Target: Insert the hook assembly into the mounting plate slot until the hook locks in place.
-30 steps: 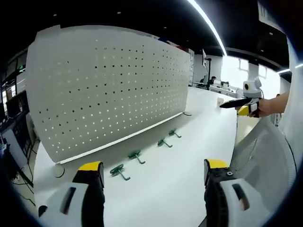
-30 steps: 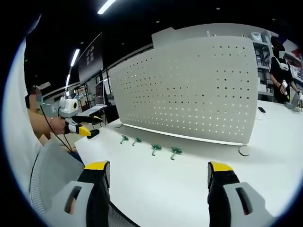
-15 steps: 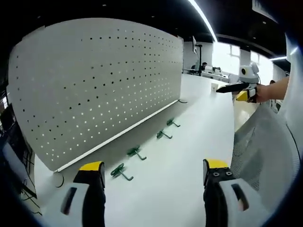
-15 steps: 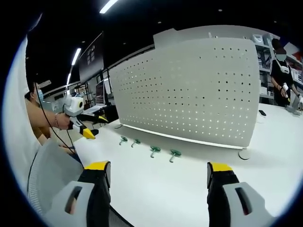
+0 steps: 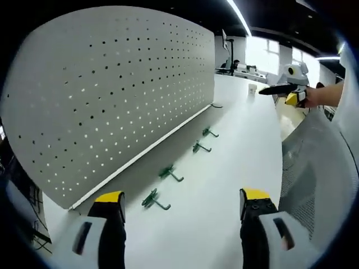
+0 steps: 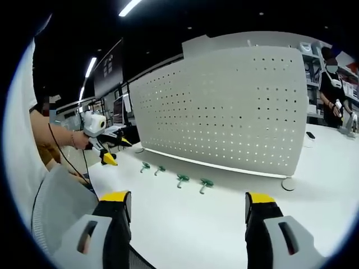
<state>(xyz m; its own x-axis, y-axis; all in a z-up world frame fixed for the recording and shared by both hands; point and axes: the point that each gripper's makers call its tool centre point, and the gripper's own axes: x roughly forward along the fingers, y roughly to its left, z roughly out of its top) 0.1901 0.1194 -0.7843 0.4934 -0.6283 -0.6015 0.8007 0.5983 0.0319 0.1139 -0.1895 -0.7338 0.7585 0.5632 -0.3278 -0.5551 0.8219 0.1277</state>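
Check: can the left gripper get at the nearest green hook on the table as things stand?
Probably yes. The left gripper is open and empty, and the nearest green hook lies loose on the white table just ahead of its jaws, apart from the pegboard. Nothing sits between them.

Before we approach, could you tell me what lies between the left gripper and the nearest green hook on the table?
Only bare white table: in the left gripper view, nothing sits between the open left gripper and the nearest green hook.

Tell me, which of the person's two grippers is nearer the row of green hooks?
Left. The left gripper hovers open just before the green hooks on the table; the right gripper hangs further back, open.
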